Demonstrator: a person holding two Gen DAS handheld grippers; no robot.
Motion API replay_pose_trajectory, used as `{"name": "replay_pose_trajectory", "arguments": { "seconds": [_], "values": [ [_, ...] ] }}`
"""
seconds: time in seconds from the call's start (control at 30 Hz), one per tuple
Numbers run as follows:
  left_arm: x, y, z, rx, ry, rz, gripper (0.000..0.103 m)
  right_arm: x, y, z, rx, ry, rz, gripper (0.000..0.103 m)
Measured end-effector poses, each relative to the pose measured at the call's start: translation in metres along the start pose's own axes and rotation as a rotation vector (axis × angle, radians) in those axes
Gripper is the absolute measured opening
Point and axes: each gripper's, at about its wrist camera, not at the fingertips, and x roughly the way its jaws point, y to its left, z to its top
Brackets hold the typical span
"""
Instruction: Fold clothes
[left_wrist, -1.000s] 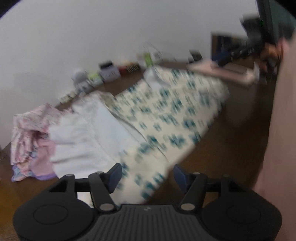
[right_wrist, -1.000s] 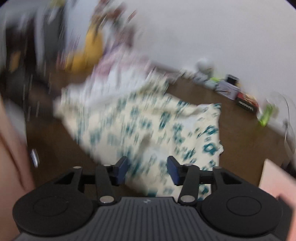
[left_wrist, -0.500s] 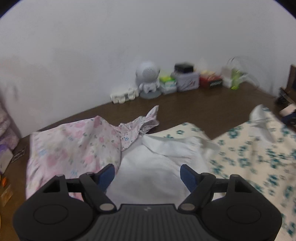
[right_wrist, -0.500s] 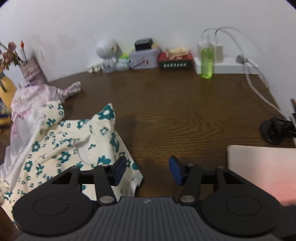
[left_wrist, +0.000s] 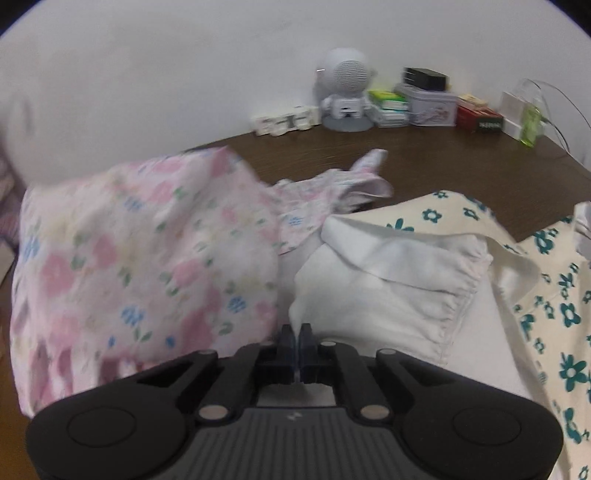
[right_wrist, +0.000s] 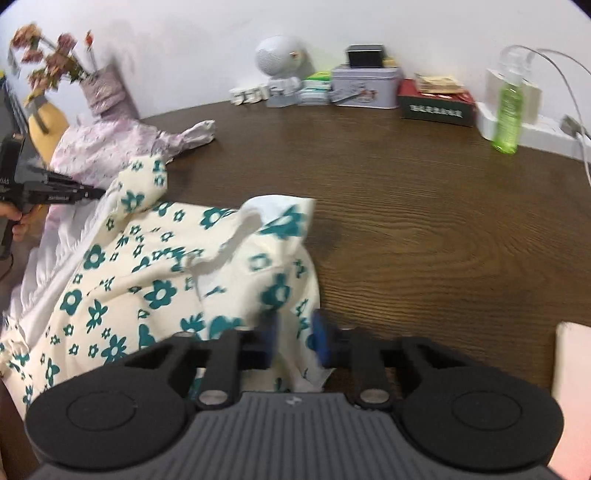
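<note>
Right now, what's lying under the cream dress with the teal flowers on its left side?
White gathered fabric shows from under the cream dress, pinched by the left gripper. Beside it lies a pink floral garment. Whether the white is a lining or separate piece is covered.

Left tongs (left_wrist: 296, 334) pinching white garment (left_wrist: 384, 280)

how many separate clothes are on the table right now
3 that I can tell apart: a pink floral garment at the left, a white garment in the middle, pinched by the left tongs, and a cream teal-flowered garment at the right tongs. More may be hidden underneath.
</note>
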Motion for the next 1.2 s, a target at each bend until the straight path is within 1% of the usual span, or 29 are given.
{"name": "replay_pose_trajectory", "arguments": {
  "seconds": [0.03, 0.07, 0.13, 0.2, 0.3, 0.37, 0.5, 0.6, 0.63, 0.67, 0.7, 0.73, 0.8, 0.83, 0.87, 0.9, 0.93, 1.0, 1.1, 1.17, 1.2],
  "values": [
    [0.0, 0.007, -0.001, -0.018, -0.003, 0.018, 0.002, 0.001, 0.003, 0.001, -0.011, -0.001, -0.012, 0.007],
    [0.0, 0.015, -0.003, -0.035, -0.005, 0.036, 0.002, 0.003, 0.007, 0.002, -0.023, -0.002, -0.023, 0.005],
    [0.003, 0.031, -0.004, -0.062, -0.012, 0.082, 0.002, 0.006, 0.013, 0.004, -0.045, -0.004, -0.047, 0.004],
    [0.004, 0.051, -0.005, -0.122, -0.019, 0.115, 0.002, 0.009, 0.019, 0.006, -0.067, -0.009, -0.073, 0.004],
    [0.001, 0.07, -0.01, -0.171, -0.02, 0.168, 0.002, 0.012, 0.026, 0.007, -0.099, -0.026, -0.142, 0.003],
    [-0.008, 0.073, -0.015, -0.17, -0.021, 0.181, 0.002, 0.01, 0.025, 0.007, -0.1, -0.03, -0.165, 0.003],
    [-0.031, 0.066, -0.027, -0.133, -0.029, 0.19, 0.002, 0.005, 0.022, 0.006, -0.1, -0.036, -0.21, 0.002],
    [-0.04, 0.063, -0.035, -0.134, -0.033, 0.204, 0.002, 0.001, 0.02, 0.006, -0.1, -0.042, -0.243, 0.003],
    [-0.043, 0.062, -0.037, -0.14, -0.037, 0.204, 0.004, 0.001, 0.019, 0.006, -0.093, -0.041, -0.24, 0.003],
    [-0.043, 0.06, -0.034, -0.15, -0.047, 0.208, 0.01, 0.0, 0.018, 0.007, -0.075, -0.048, -0.233, 0.004],
    [-0.047, 0.06, -0.033, -0.162, -0.063, 0.2, 0.011, -0.003, 0.016, 0.008, -0.048, -0.061, -0.217, 0.006],
    [-0.052, 0.057, -0.031, -0.166, -0.09, 0.187, 0.015, -0.008, 0.013, 0.008, -0.021, -0.077, -0.204, 0.007],
    [-0.066, 0.048, -0.026, -0.147, -0.146, 0.134, 0.028, -0.019, 0.005, 0.01, 0.033, -0.111, -0.178, 0.01],
    [-0.073, 0.043, -0.023, -0.137, -0.175, 0.107, 0.043, -0.024, 0.003, 0.01, 0.046, -0.122, -0.173, 0.011],
    [-0.076, 0.037, -0.018, -0.129, -0.19, 0.074, 0.055, -0.028, 0.0, 0.01, 0.058, -0.132, -0.169, 0.012],
    [-0.079, 0.031, -0.013, -0.121, -0.204, 0.041, 0.058, -0.031, -0.002, 0.011, 0.067, -0.137, -0.163, 0.015],
    [-0.075, 0.024, -0.006, -0.135, -0.202, -0.006, 0.061, -0.031, -0.002, 0.011, 0.069, -0.132, -0.159, 0.018],
    [-0.067, 0.012, 0.008, -0.166, -0.197, -0.103, 0.062, -0.028, -0.001, 0.011, 0.068, -0.12, -0.157, 0.023],
    [-0.041, -0.007, 0.031, -0.228, -0.129, -0.092, 0.063, -0.017, 0.003, 0.008, 0.056, -0.097, -0.158, 0.023],
    [-0.022, -0.008, 0.042, -0.299, -0.088, -0.025, 0.063, -0.012, 0.008, 0.004, 0.041, -0.081, -0.162, 0.023],
    [-0.016, -0.002, 0.043, -0.361, -0.079, -0.013, 0.063, -0.01, 0.01, 0.003, 0.031, -0.076, -0.165, 0.023]
  ]
}}
